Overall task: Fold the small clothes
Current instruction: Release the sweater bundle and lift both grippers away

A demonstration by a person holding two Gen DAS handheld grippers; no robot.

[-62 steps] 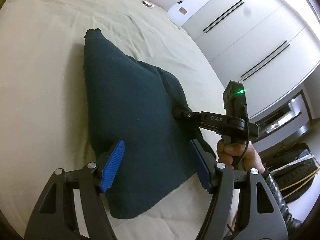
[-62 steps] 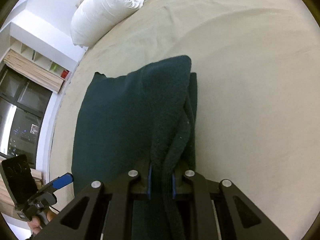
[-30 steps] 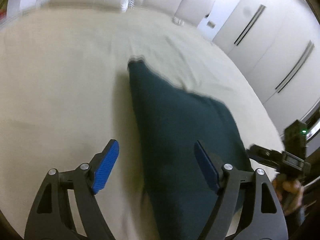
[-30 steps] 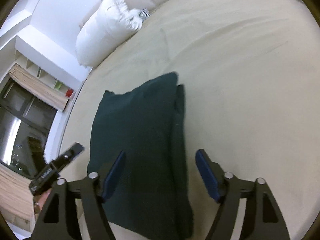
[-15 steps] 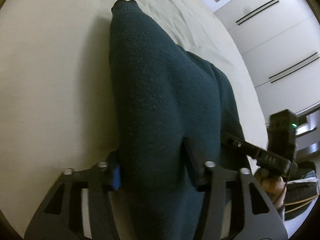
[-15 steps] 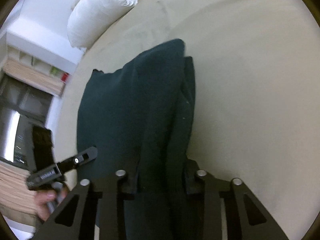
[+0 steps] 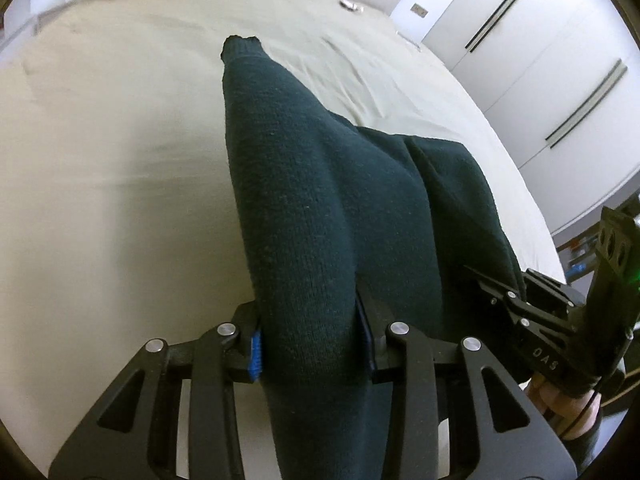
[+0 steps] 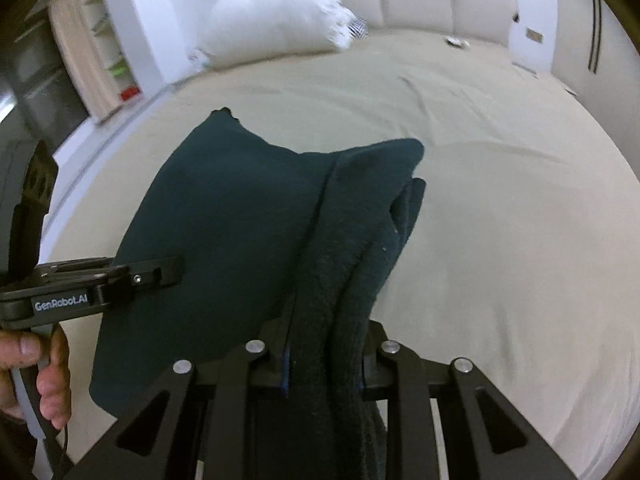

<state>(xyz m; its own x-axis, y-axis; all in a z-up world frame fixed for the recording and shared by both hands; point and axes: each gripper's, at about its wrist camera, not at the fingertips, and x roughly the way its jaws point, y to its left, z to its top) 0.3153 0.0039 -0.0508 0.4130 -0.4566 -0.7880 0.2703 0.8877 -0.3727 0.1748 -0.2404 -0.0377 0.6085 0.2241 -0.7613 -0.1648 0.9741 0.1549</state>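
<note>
A dark teal knitted sweater (image 7: 320, 200) lies partly folded on the beige bed (image 7: 100, 160). My left gripper (image 7: 310, 344) has a thick fold of its near left edge between the blue pads, which press on it while the jaws are still closing. My right gripper (image 8: 324, 360) pinches the bunched right edge of the sweater (image 8: 240, 208), its jaws also closing on the cloth. The gripped near end hangs raised off the bed; the far end still rests on it. Each tool shows in the other's view: the right gripper (image 7: 492, 292) and the left gripper (image 8: 160, 272).
The bed sheet (image 8: 500, 200) spreads wide around the sweater. A white pillow (image 8: 276, 20) lies at the headboard, and a small object (image 7: 352, 5) sits near the far edge. White wardrobe doors (image 7: 540, 40) stand to the right, shelves (image 8: 100, 60) to the left.
Both grippers, open over the sweater a second ago, have shut on its near edges and risen with the cloth. The near end has lifted off the bed.
</note>
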